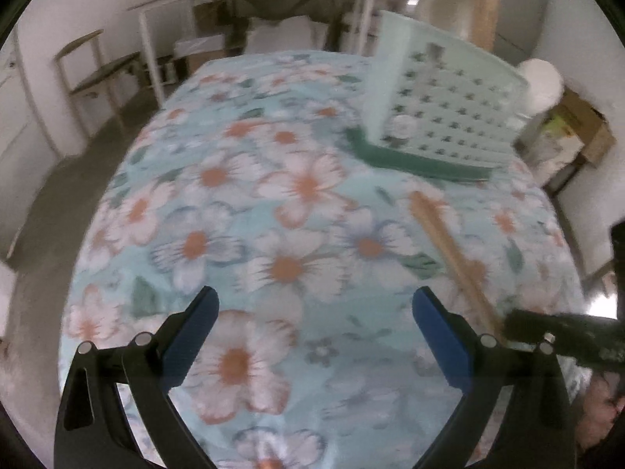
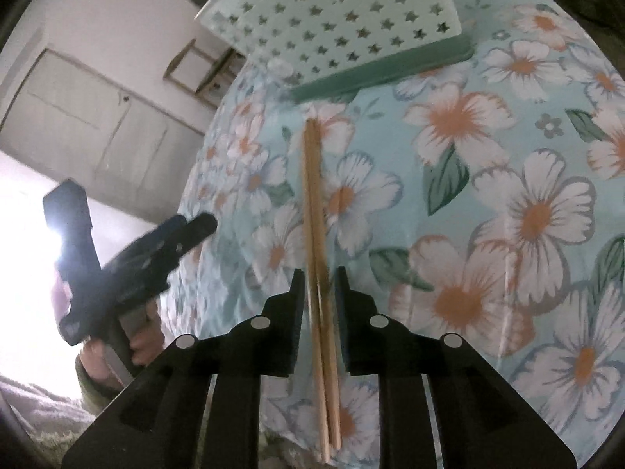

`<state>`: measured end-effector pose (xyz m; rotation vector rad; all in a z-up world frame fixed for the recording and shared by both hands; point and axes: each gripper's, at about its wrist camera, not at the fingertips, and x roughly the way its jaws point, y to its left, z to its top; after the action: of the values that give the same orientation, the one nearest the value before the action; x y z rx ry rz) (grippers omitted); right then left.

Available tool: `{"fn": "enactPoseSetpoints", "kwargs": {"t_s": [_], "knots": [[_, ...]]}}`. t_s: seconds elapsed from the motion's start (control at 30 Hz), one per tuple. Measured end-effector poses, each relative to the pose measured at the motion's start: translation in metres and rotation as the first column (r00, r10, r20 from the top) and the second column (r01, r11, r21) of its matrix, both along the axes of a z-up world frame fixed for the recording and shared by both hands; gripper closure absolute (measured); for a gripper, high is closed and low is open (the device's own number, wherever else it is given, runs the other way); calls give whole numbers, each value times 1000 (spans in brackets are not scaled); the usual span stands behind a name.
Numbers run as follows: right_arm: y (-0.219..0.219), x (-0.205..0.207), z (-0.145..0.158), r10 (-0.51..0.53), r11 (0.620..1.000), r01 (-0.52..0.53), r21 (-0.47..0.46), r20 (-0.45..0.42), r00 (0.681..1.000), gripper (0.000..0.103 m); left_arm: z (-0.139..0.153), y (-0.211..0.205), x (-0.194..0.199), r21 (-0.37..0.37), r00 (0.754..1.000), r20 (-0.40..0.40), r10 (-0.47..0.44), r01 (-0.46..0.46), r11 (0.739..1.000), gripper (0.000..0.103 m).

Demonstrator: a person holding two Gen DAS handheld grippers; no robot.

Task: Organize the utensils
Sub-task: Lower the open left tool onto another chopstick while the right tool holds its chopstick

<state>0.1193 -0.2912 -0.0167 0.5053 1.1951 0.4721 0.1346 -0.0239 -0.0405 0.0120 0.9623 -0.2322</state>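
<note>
- My right gripper point(image 2: 319, 279) has its black jaws nearly closed around a pair of slim, pale wooden chopsticks point(image 2: 314, 203), held lengthwise over the flowered tablecloth point(image 2: 508, 179).
- My left gripper point(image 1: 312, 312) hangs wide apart with nothing between its ribbed blue pads point(image 1: 195, 332).
- A pale plastic utensil holder point(image 1: 441, 113) with star-shaped cutouts stands on a dark green tray point(image 1: 414, 162) toward the table's far edge, just beyond the chopstick tips.

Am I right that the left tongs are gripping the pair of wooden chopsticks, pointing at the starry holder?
Not quite: it is the right tongs that grip the chopsticks, as the right wrist view shows. The left tongs are open and hold nothing. The chopsticks do point toward the starry holder.
</note>
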Motion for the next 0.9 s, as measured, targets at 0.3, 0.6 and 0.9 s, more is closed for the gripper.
{"fn": "enactPoseSetpoints", "kwargs": {"t_s": [0.3, 0.6, 0.9], "knots": [[10, 12, -3, -3, 999, 3, 36, 10, 1000, 91, 4, -17, 0, -110, 997, 11, -82, 83, 990, 6], [13, 18, -14, -29, 998, 29, 64, -4, 1000, 98, -5, -17, 9, -307, 990, -76, -122, 93, 947, 46], [-25, 5, -3, -130, 991, 131, -18, 33, 991, 99, -24, -53, 23, -315, 964, -166, -206, 146, 938, 73]]}}
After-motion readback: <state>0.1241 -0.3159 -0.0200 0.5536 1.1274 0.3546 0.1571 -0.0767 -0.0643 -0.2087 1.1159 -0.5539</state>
